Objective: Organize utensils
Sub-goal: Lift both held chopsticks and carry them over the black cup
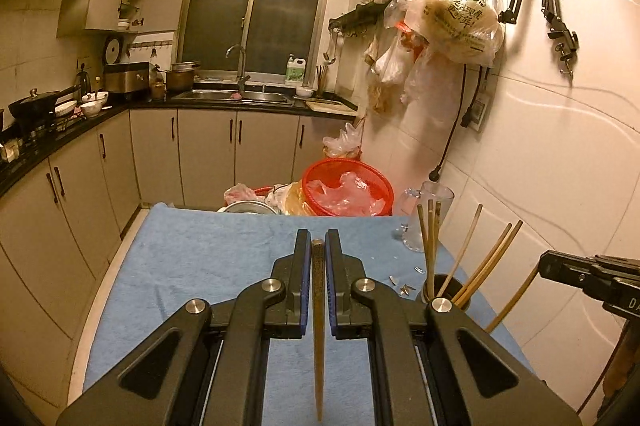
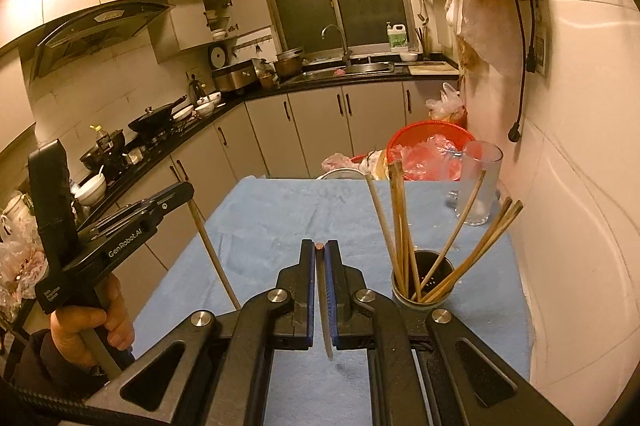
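Chopsticks are the items under handling. One chopstick [image 1: 319, 326] is clamped between the narrow jaws of the left gripper [image 1: 318, 238], its blunt end showing at the fingertips and its shaft hanging down toward the blue cloth [image 1: 192, 266]. A second chopstick [image 2: 323, 310] is pinched the same way in the right gripper [image 2: 319, 246], jaws drawn in tight on it, thin end pointing down over the cloth.

Taking the dark holder cup [image 2: 424, 286] as the landmark: it stands upright on the cloth, just right of the right gripper's fingers, with a fan of chopsticks [image 2: 400, 218] standing in it and leaning outward. Both held chopsticks are outside the cup and apart from it. The left gripper is well to the cup's left, gripped by a hand [image 2: 90, 326] in a dark sleeve.

Beyond the cup, toward the wall, a clear glass mug [image 2: 478, 182] stands on the cloth. A few small scraps [image 1: 404, 286] lie on the cloth beside the cup. Past the table's far edge from the cup sits a red basket [image 1: 348, 186] with plastic bags in it. Farther off are the counter and sink [image 2: 360, 68] under the window.
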{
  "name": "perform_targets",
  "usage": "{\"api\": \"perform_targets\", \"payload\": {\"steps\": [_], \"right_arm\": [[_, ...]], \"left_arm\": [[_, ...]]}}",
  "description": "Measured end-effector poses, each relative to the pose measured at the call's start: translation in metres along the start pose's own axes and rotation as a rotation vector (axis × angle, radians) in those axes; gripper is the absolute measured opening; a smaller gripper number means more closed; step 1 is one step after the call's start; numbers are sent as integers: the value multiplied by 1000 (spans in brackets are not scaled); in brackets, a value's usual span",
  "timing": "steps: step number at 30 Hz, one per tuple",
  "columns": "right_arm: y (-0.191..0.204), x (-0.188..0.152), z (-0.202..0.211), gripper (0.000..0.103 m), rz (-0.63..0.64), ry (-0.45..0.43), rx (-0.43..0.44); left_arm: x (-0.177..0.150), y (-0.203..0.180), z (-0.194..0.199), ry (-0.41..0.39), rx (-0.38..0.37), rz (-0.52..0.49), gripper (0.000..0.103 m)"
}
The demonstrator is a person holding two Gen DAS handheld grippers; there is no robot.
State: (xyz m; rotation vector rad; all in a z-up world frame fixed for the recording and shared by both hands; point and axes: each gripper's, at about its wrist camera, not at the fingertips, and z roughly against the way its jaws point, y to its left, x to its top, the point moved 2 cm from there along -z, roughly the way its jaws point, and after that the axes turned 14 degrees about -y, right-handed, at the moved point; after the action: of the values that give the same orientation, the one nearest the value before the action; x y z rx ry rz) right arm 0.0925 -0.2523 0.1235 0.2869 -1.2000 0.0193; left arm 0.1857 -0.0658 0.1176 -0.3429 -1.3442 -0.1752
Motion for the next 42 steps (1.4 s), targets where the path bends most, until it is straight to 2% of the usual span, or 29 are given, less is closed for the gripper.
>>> {"api": "perform_targets", "payload": {"steps": [9,29,37,42], "right_arm": [[-2,2,14,5,-3,-20,-21],[-7,13,39,5,-2,-52,-72],[-8,19,44,5,5,-60,-87],[-11,28,49,5,9,-73,-103]], "left_arm": [[-3,-14,-3,-5,3,-40,6],[0,-35,-11,-7,-48,-49,6],[13,-43,-18,-7,-87,-3,6],[30,-62,-23,-30,-133,7,6]]}}
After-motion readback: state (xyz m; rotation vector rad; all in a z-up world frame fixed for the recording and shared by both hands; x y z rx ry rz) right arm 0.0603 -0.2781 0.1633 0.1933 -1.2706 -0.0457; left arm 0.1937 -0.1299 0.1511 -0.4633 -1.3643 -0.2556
